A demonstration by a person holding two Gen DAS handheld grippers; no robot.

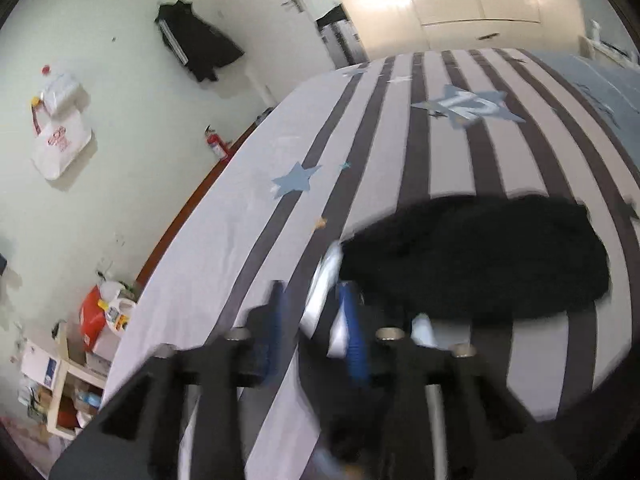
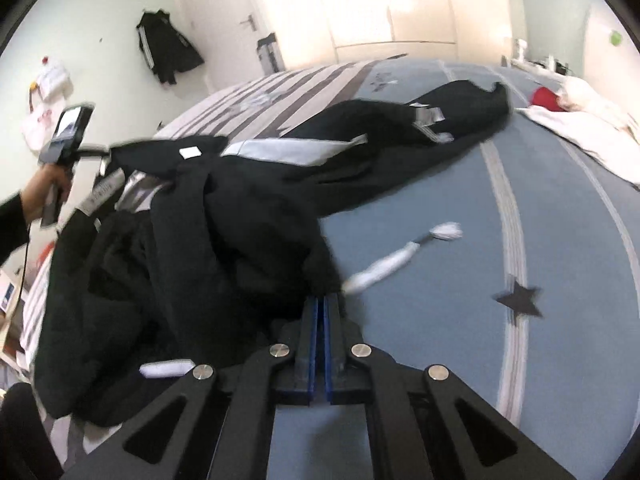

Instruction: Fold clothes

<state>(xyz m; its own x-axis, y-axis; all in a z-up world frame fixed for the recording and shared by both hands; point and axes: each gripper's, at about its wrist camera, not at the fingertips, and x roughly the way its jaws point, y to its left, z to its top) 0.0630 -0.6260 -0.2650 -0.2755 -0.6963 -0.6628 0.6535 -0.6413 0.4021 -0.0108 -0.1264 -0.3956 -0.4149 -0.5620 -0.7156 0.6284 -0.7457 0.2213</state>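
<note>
Right gripper (image 2: 323, 300): its blue fingers are pressing together on a black fold of the jacket (image 2: 192, 216); almost no gap is showing between them.
Left gripper (image 1: 312, 300): its blue fingers (image 1: 354, 332) are standing apart with white and black cloth between them; the picture is blurred, so I cannot tell if they are really gripping it. In the right view it is appearing at the far left, at the jacket's edge, held by a hand (image 2: 48, 184).
Jacket: it is lying crumpled on the bed (image 2: 540, 200), black with grey-white stripes, one part stretching away toward the far side. A white drawstring (image 2: 400, 256) is trailing from it over the blue cover.
Labels: a small white tag (image 2: 190, 153) is showing on the jacket, and a grey strip (image 2: 102, 194) is carrying printing; both are too blurred to read.
Bed cover: a big star (image 1: 468, 106) is carrying white figures that are looking like "12", but I am not sure. The cover is striped grey and white on one side, blue on the other.
Wall: a white bag (image 1: 60, 144) with red print, not readable, is hanging there, and a dark garment (image 1: 196, 40) too.
</note>
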